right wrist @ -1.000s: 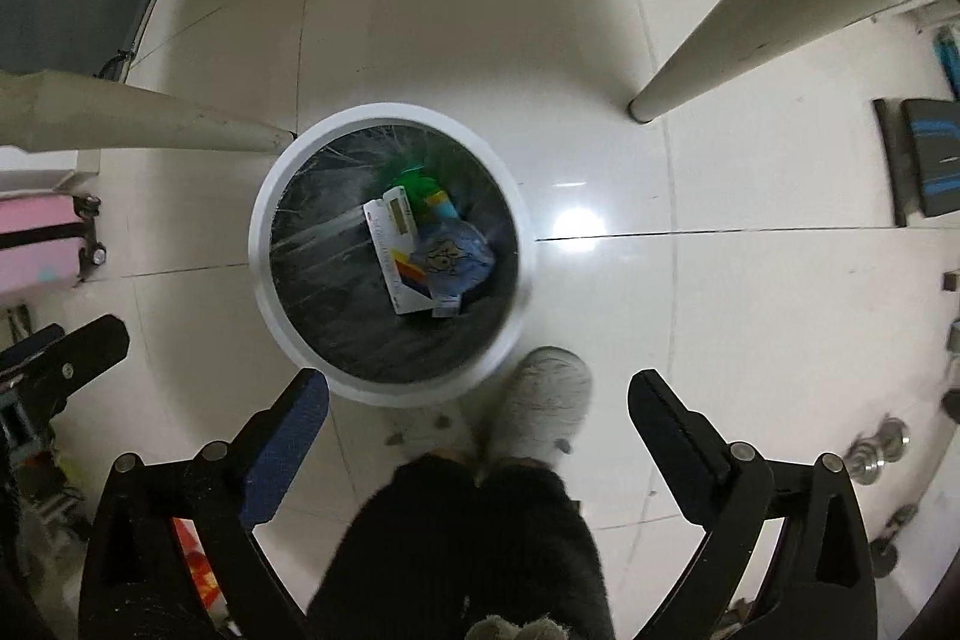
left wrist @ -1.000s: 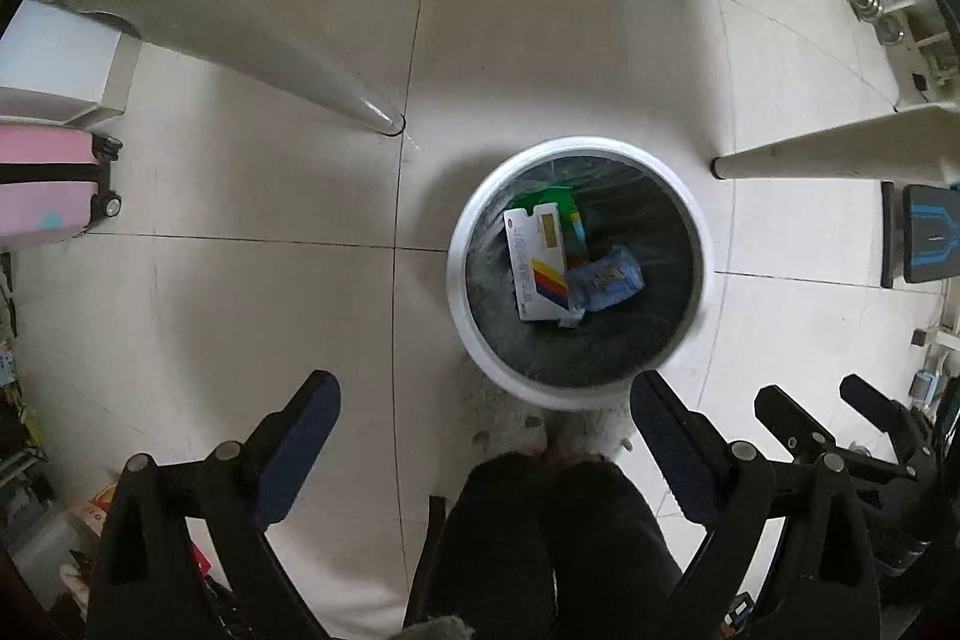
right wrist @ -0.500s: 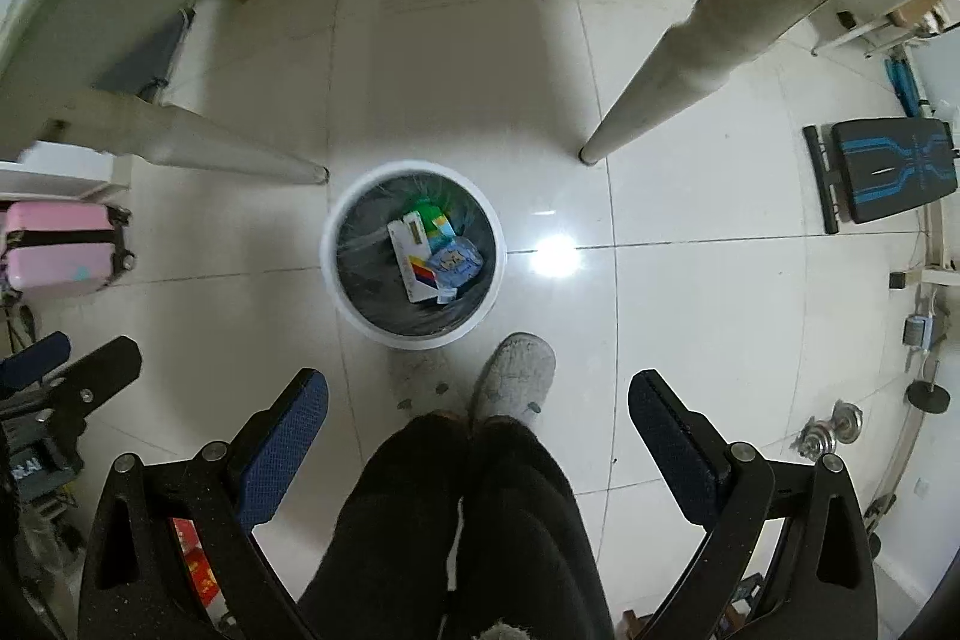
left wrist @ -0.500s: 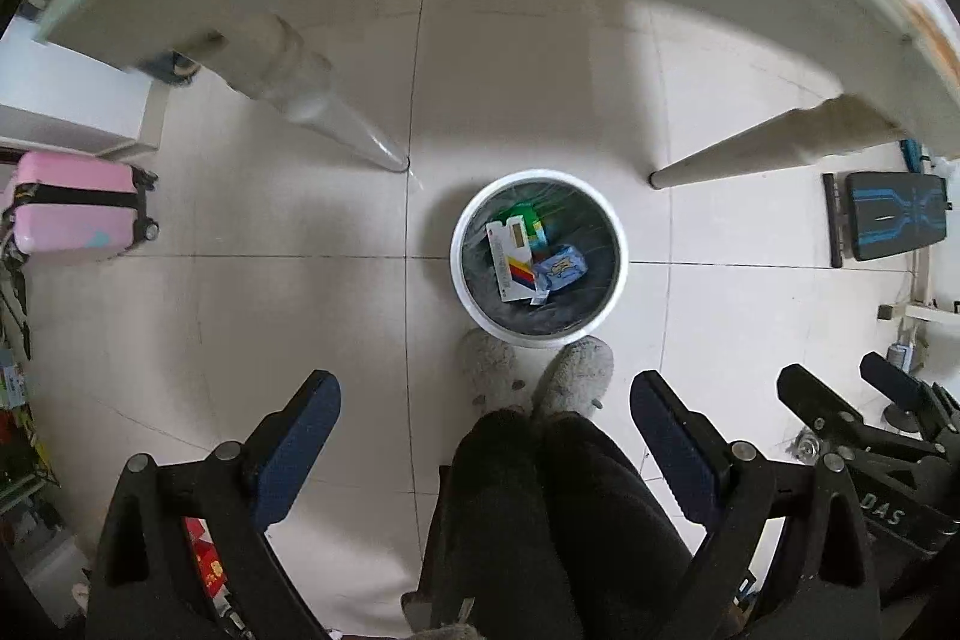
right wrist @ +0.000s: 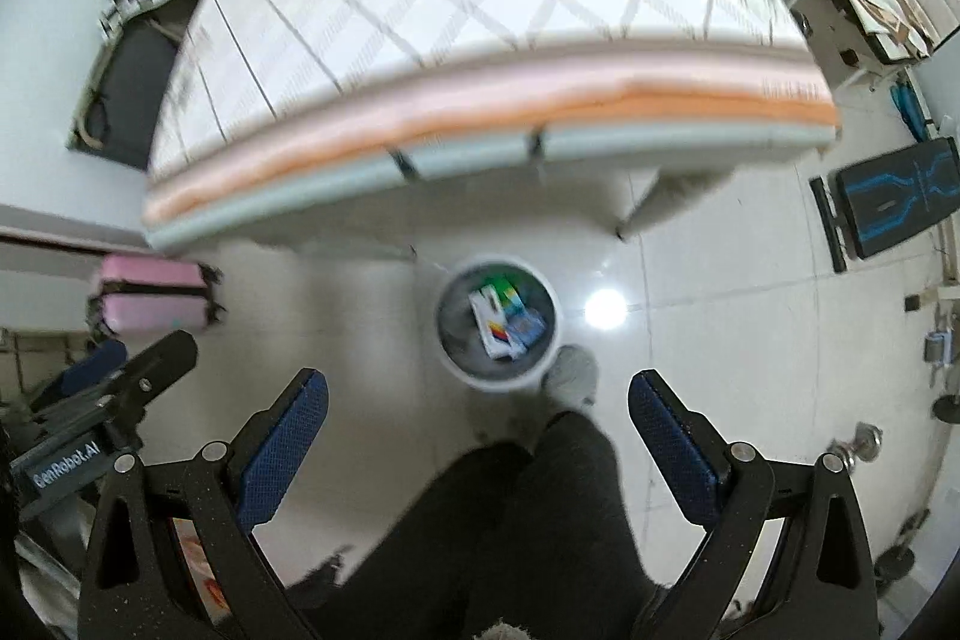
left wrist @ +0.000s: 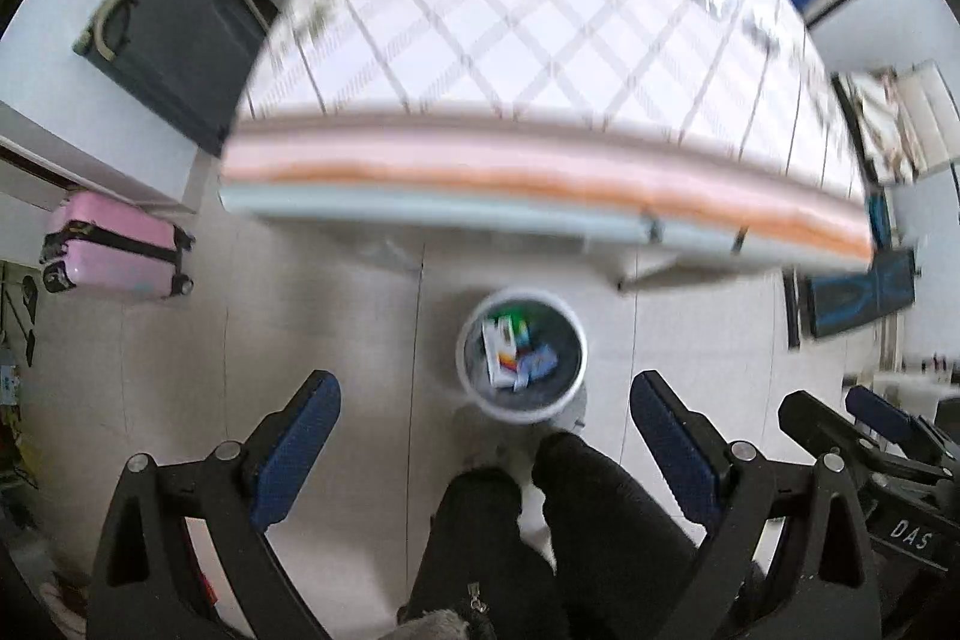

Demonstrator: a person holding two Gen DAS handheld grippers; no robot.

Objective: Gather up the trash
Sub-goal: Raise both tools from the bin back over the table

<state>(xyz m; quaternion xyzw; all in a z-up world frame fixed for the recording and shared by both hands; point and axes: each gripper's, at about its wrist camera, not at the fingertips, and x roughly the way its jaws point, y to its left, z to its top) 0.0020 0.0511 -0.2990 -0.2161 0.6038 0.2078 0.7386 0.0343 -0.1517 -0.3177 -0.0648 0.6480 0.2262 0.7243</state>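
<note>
Floor tiles [left wrist: 330, 316] lie bare and pale around the white trash bin [left wrist: 521, 355], which stands just in front of the near edge of the tabletop [left wrist: 540, 58], beside a slanted table leg [right wrist: 645, 205]. Trash sits inside the bin: a white carton with coloured stripes [left wrist: 501, 349], a blue wrapper [left wrist: 540, 363] touching it, and something green [left wrist: 510, 310] behind them. The person's dark trouser legs [left wrist: 540, 532] and a grey slipper [right wrist: 573, 375] stand just beside the bin's near rim. Open floor runs to the left as far as a pink suitcase [left wrist: 114, 247] and to the right toward a black and blue bench [right wrist: 894, 196]. The tabletop's checked cloth is mostly clear near its front edge, with blurred items at the far side.

Left gripper [left wrist: 483, 445] hangs with its jaws wide apart and nothing between them; the right gripper [right wrist: 477, 442] is the same, its blue pads [right wrist: 282, 451] well separated.

Compared with half a second ago, both cameras have risen: then the table's underside and rim arched overhead, now its top surface shows, and the bin looks smaller and farther below. A second ago it filled the middle of both views.
</note>
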